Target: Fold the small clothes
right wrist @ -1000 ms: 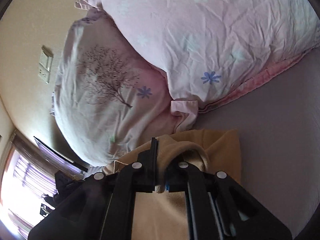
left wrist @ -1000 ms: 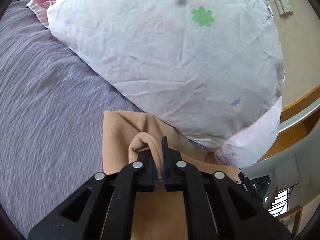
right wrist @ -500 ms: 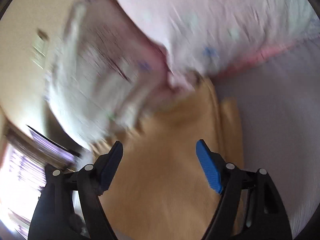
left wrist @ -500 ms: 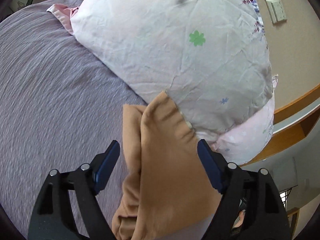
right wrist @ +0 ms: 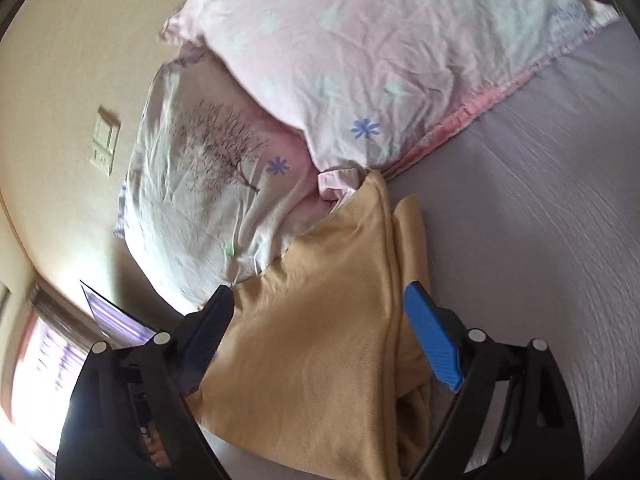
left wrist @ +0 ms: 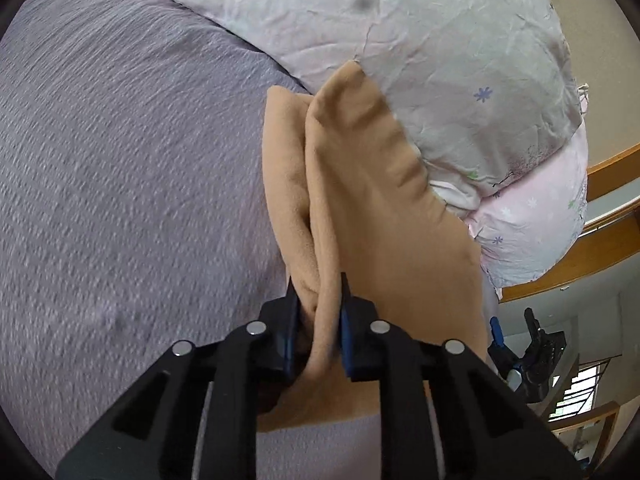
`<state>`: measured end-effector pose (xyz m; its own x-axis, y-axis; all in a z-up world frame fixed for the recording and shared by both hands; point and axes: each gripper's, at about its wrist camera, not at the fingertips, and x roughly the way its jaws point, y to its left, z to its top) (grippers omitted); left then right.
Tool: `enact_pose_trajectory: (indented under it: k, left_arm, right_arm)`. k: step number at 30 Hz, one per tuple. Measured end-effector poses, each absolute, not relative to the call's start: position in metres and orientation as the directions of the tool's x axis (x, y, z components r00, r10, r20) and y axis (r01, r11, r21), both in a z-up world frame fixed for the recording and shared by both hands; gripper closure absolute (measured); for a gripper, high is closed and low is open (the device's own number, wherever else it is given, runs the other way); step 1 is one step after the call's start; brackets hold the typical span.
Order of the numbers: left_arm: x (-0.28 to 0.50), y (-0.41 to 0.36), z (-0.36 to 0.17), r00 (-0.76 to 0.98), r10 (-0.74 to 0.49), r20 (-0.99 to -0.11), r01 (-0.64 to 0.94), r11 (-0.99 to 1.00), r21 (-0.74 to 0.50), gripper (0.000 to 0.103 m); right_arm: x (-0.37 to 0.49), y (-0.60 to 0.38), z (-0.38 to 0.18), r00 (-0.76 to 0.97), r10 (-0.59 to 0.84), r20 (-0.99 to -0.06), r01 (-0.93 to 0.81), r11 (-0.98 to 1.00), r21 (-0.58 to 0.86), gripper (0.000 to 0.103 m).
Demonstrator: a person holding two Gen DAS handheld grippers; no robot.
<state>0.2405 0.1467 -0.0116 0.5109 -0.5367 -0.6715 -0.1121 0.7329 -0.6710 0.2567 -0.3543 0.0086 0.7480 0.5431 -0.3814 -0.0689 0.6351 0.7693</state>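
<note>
Left hand-held gripper [left wrist: 316, 312] pinching tan garment [left wrist: 372, 200] beside pillow [left wrist: 420, 40]; right hand-held gripper [right wrist: 320, 332] gaping, empty; one-sided pull risking fold slipping.

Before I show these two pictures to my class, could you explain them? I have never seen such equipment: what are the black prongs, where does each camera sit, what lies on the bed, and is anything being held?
No robot is here: a person holds a two-finger gripper in each hand, and a wide-angle camera on each gripper looks forward along its fingers. The black prongs at the bottom of each picture are those fingers.

One picture comes from the left gripper. Its fingers are shut on a fold of a tan garment, a small piece of clothing being folded.

The other comes from the right gripper. Its fingers stand wide open above the same garment and hold nothing.

The garment lies on a purple-grey bedspread, its far end against two floral pillows. A light switch shows on the wall.
</note>
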Motion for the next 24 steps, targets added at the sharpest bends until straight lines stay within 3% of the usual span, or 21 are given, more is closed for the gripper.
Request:
enact_pose_trajectory:
  k: [4, 9, 13, 17, 21, 24]
  left_arm:
    - [0.237, 0.131, 0.034, 0.557, -0.578, -0.596, -0.012, 0.712, -0.702, 0.091]
    - [0.242, 0.009, 0.105, 0.5, -0.691, -0.522, 0.285, 0.7, -0.655, 0.091]
    - [0.249, -0.125, 0.099, 0.31, -0.773, -0.553, 0.471, 0.631, -0.617, 0.087]
    - [0.256, -0.17, 0.082, 0.211, -0.806, -0.553, 0.501, 0.575, -0.647, 0.087]
    - [0.259, -0.114, 0.084, 0.361, -0.76, -0.541, 0.429, 0.65, -0.628, 0.052]
    - [0.265, -0.054, 0.066, 0.447, -0.636, -0.629, 0.266, 0.766, -0.585, 0.045]
  right_arm:
    - [0.249, -0.368, 0.016, 0.784, 0.535, -0.315, -0.078, 0.588, 0.805, 0.014]
    - [0.245, -0.377, 0.022, 0.809, 0.516, -0.283, -0.088, 0.581, 0.809, 0.014]
    - [0.243, -0.383, 0.02, 0.808, 0.499, -0.313, -0.056, 0.594, 0.802, 0.014]
    - [0.243, -0.39, 0.014, 0.786, 0.512, -0.347, -0.026, 0.589, 0.808, 0.013]
    - [0.248, -0.388, 0.007, 0.728, 0.565, -0.389, -0.012, 0.578, 0.816, 0.011]
    - [0.255, -0.373, 0.004, 0.653, 0.606, -0.454, -0.024, 0.615, 0.788, 0.011]
